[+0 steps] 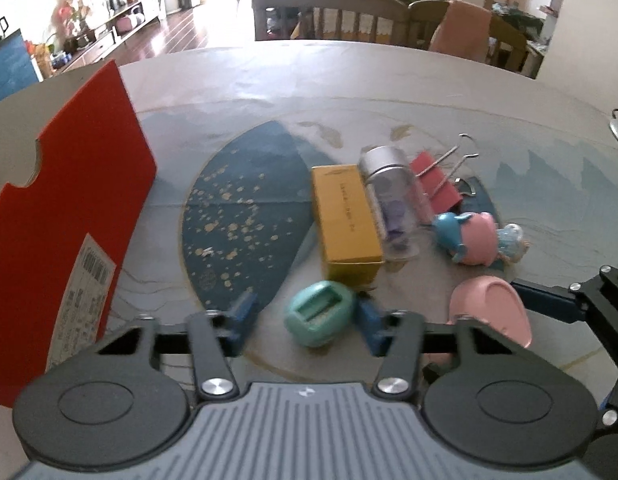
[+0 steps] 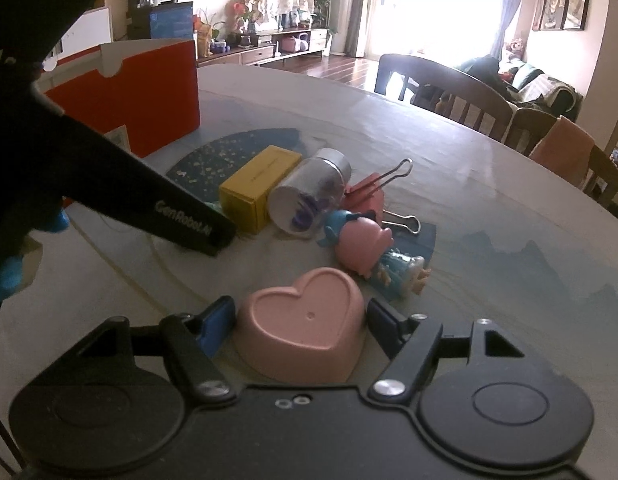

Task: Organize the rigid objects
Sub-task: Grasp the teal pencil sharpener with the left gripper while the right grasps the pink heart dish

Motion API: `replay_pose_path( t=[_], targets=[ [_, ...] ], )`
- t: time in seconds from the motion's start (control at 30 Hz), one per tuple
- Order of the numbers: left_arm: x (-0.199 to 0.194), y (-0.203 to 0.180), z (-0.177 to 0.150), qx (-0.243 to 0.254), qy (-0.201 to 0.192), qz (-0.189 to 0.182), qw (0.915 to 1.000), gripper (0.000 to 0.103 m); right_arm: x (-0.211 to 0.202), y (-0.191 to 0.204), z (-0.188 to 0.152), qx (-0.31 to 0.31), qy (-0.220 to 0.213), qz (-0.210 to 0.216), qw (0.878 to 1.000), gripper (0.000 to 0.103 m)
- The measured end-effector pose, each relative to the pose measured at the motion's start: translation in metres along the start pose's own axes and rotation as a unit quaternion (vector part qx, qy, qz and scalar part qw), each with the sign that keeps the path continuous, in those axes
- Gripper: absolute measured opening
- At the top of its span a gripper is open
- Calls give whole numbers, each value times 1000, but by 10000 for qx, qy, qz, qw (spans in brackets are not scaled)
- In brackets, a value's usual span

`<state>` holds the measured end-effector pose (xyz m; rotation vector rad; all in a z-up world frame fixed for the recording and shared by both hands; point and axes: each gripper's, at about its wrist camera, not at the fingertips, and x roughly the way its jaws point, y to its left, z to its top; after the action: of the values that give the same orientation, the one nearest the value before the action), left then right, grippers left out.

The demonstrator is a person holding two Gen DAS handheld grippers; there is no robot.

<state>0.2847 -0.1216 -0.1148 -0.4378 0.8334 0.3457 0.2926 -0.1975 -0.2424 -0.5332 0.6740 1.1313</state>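
1. Closest to our left lens, the left claw (image 1: 305,312) brackets a small teal holder (image 1: 319,314) standing on the desk (image 1: 269,80). One blue pad touches its right side, the other stands just apart, so we call this claw released.
2. Our right claw (image 2: 299,320) is clenched on an upturned pink heart dish (image 2: 305,332), a pad against each flank. The dish rests on the desk, just right of the teal holder.
3. Beyond these, a yellow box (image 1: 347,216) lies beside a clear jar (image 1: 393,200) tipped on its side with purple bits inside.
4. Red binder clips (image 1: 437,184) lie just right of the jar, with a pink-and-blue toy figure (image 1: 469,240) near them.
5. At the left edge stands a tall red carton (image 1: 69,220), well apart from the group.
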Motion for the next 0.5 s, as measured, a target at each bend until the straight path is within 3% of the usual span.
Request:
replay_pose_path(
  t=[0.07,0.23,0.5],
  targets=[
    [-1,-1,0,37,11,6,10000,36,-1,2,1,96,66,-11,9999,72],
    [-5,4,1,-25,99,-43,9999,36,-11,1,7,302,85,-16,9995,72],
    [-30,17,1,-196,233,-463,9985,36,-42,3,21,603,25,53,9982,72]
  ],
)
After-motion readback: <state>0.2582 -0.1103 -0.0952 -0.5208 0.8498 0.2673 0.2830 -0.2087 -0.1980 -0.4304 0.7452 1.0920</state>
